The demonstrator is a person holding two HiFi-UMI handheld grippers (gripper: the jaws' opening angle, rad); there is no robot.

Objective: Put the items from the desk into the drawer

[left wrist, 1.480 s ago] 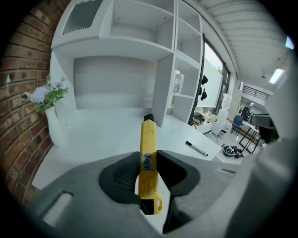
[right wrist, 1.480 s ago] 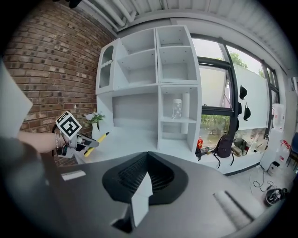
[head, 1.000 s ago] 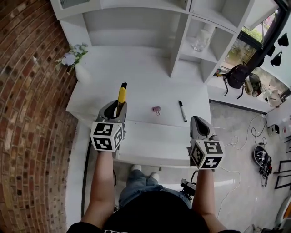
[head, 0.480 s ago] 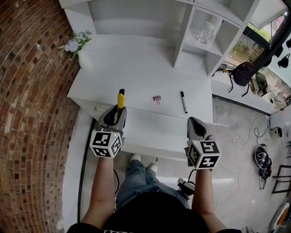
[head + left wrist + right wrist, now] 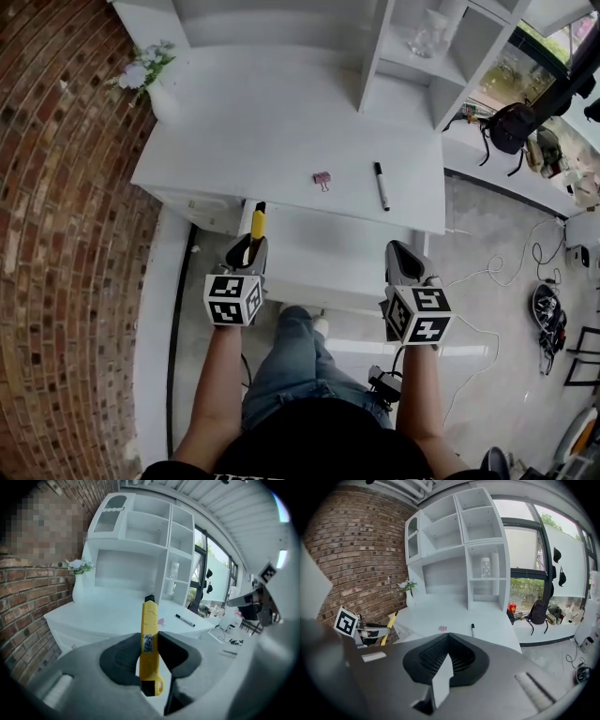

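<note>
My left gripper [image 5: 249,251] is shut on a yellow utility knife [image 5: 257,223], whose black tip points away from me over the left end of the open white drawer [image 5: 328,258]. In the left gripper view the knife [image 5: 150,620] stands upright between the dark pads of the left gripper [image 5: 149,639]. A pink binder clip [image 5: 322,178] and a black marker [image 5: 381,186] lie on the white desk [image 5: 234,141], and both show small in the right gripper view as the clip [image 5: 442,629] and marker [image 5: 473,630]. My right gripper [image 5: 401,255] hangs shut and empty at the drawer's right end, jaws meeting [image 5: 448,641].
A white vase with flowers [image 5: 148,80] stands at the desk's back left by the brick wall [image 5: 56,234]. White shelving [image 5: 375,42] with a glass jar [image 5: 427,36] rises behind. A black backpack [image 5: 511,127] and cables [image 5: 548,319] lie to the right.
Both grippers have dropped and come back toward me. The left one carried the knife from above the desk's front to over the open drawer.
</note>
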